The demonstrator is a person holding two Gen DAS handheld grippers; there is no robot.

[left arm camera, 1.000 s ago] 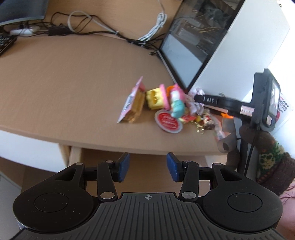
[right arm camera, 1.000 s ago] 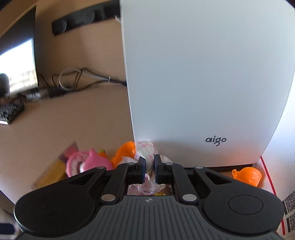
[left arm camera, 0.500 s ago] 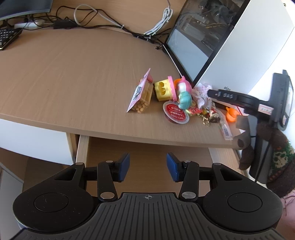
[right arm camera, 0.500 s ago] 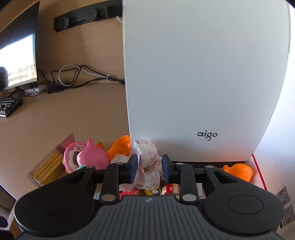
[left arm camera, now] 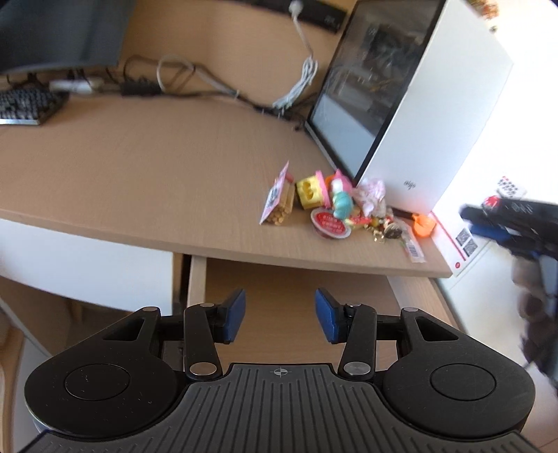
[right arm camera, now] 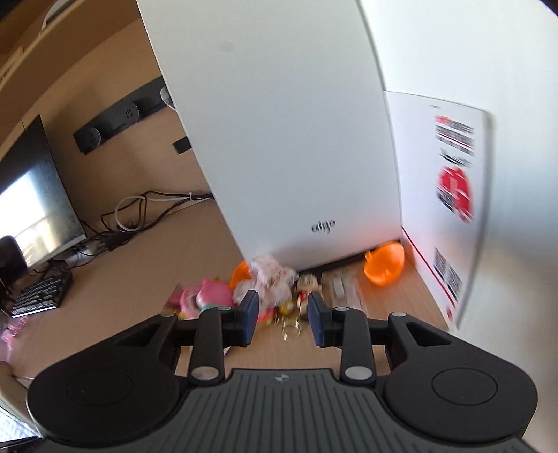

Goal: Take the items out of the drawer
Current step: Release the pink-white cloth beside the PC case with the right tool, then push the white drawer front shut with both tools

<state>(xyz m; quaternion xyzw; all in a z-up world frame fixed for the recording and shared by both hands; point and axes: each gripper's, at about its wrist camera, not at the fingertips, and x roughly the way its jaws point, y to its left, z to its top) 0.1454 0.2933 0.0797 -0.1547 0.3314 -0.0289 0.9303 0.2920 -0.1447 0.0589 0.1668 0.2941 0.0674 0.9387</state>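
Observation:
The drawer [left arm camera: 296,282] under the desk is pulled out, and the part of its wooden floor in view is bare. My left gripper [left arm camera: 280,316] hangs open above it, holding nothing. A heap of small items lies on the desk by the white computer case [left arm camera: 436,115]: a biscuit packet [left arm camera: 277,202], a yellow toy [left arm camera: 310,188], a red-lidded cup [left arm camera: 329,223], a pink frilly cloth [left arm camera: 373,191] and an orange cup [left arm camera: 423,223]. My right gripper [right arm camera: 283,320] is open and empty, pulled back from the cloth [right arm camera: 272,275] and orange cup [right arm camera: 385,263].
A monitor [left arm camera: 59,31], a keyboard [left arm camera: 28,108] and tangled cables [left arm camera: 181,80] sit at the back left of the desk [left arm camera: 139,167]. A white leaflet with QR codes [right arm camera: 450,195] leans to the right of the case. The other gripper shows blurred at the right edge.
My right gripper opened, let go of the pink frilly cloth on the desk, then pulled back and tilted. The left gripper stayed open and drew back, so more of the drawer shows.

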